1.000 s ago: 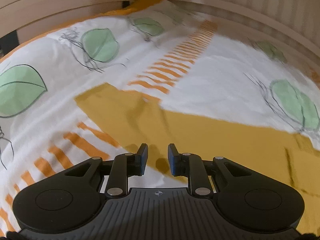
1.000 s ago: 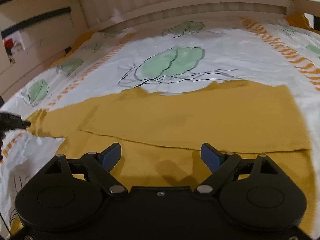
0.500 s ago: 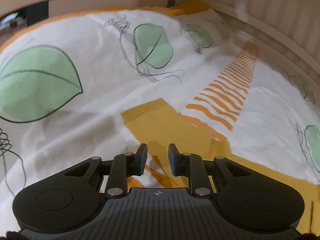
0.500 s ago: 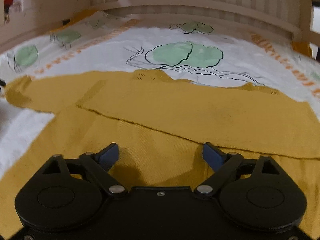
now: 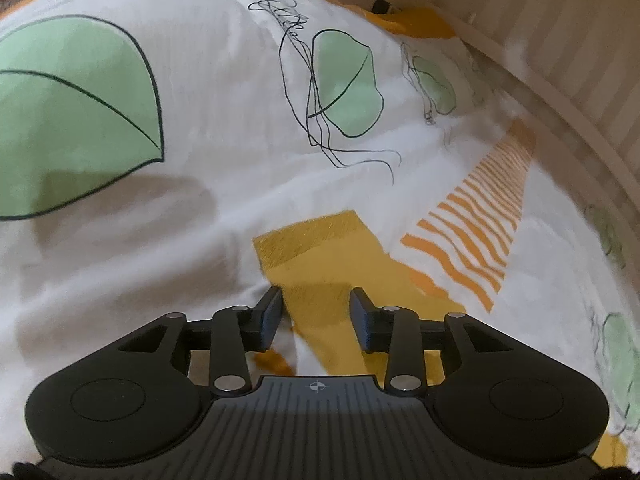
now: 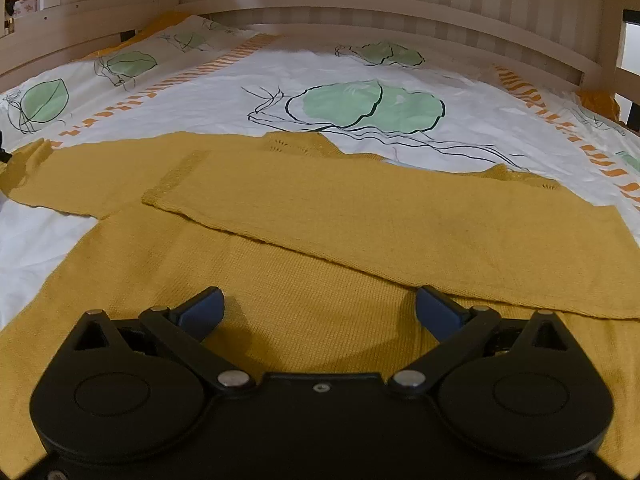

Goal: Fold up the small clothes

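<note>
Left wrist view shows the yellow knit sweater (image 5: 320,256) spread on the leaf-print duvet (image 5: 200,140): light, limp, best pinched at its sleeve cuff (image 5: 308,236) just ahead of the left gripper (image 5: 316,304), whose jaws have just been opening with the sleeve between them unpinched, while the right gripper (image 6: 320,308) gapes wide over its body.

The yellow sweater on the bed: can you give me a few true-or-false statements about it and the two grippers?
1. One sleeve is folded across the sweater. True.
2. The right gripper is clamped on the sweater. False: it is wide open, with the knit lying untouched between its fingers.
3. The left gripper is at the end of the other sleeve. True; its jaws have just been opening, with the sleeve between them and the pads not pressing on it.
4. The bedcover is plain blue. False: it is white with green leaves and orange stripes.
5. The sweater is folded into a small square. False: it lies mostly spread out.
</note>
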`<state>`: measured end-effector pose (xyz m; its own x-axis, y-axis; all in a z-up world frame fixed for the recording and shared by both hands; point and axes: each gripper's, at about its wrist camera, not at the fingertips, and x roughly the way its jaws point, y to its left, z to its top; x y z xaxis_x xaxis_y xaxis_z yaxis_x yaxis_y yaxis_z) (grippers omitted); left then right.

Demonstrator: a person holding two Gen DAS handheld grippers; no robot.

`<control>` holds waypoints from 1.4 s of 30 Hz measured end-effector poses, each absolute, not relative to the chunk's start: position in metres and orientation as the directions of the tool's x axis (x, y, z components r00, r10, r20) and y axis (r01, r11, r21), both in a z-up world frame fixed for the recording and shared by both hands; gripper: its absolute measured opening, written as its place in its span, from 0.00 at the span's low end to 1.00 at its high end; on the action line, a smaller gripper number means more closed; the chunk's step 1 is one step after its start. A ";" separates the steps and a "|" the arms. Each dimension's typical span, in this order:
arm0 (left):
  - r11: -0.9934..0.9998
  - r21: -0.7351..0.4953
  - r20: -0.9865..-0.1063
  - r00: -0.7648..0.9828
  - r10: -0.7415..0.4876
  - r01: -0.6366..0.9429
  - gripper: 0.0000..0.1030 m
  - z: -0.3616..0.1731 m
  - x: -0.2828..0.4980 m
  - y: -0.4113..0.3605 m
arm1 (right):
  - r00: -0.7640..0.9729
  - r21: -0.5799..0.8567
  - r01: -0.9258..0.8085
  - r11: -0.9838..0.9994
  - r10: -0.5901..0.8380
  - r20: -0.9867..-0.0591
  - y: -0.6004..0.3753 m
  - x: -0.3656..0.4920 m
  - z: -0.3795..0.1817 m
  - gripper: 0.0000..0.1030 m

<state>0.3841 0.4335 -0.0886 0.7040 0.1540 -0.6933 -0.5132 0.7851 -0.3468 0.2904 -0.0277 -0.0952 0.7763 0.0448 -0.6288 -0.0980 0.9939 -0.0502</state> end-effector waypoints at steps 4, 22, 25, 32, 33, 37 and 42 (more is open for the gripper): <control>0.759 -0.337 -0.692 0.693 0.201 -0.557 0.06 -0.085 0.386 0.430 | 0.777 -0.051 -0.097 0.994 0.044 -0.628 -0.028 0.291 -0.096 0.98; 0.941 -0.281 -0.460 0.887 0.042 -0.190 0.05 0.084 0.356 0.283 | 0.716 0.088 -0.160 0.983 0.177 -0.675 -0.053 0.298 -0.076 0.94; 0.962 -0.251 -0.433 0.901 -0.009 -0.111 0.05 0.100 0.355 0.240 | 0.718 0.089 -0.172 0.981 0.187 -0.670 -0.072 0.292 -0.060 0.92; 0.959 -0.269 -0.383 0.904 -0.189 0.086 0.05 0.110 0.359 0.132 | 0.726 0.095 -0.142 0.985 0.169 -0.666 -0.145 0.275 -0.032 0.92; 0.957 -0.266 -0.376 0.902 -0.210 0.112 0.05 0.109 0.358 0.117 | 0.728 0.097 -0.131 0.987 0.162 -0.667 -0.156 0.273 -0.031 0.92; 0.938 -0.278 -0.367 0.879 -0.305 0.209 0.05 0.092 0.363 0.059 | 0.736 0.116 -0.065 0.991 0.126 -0.665 -0.193 0.263 -0.031 0.92; 0.903 -0.346 -0.432 0.811 -0.394 0.255 0.05 0.047 0.375 -0.007 | 0.736 0.199 0.040 0.979 0.105 -0.669 -0.230 0.260 -0.040 0.92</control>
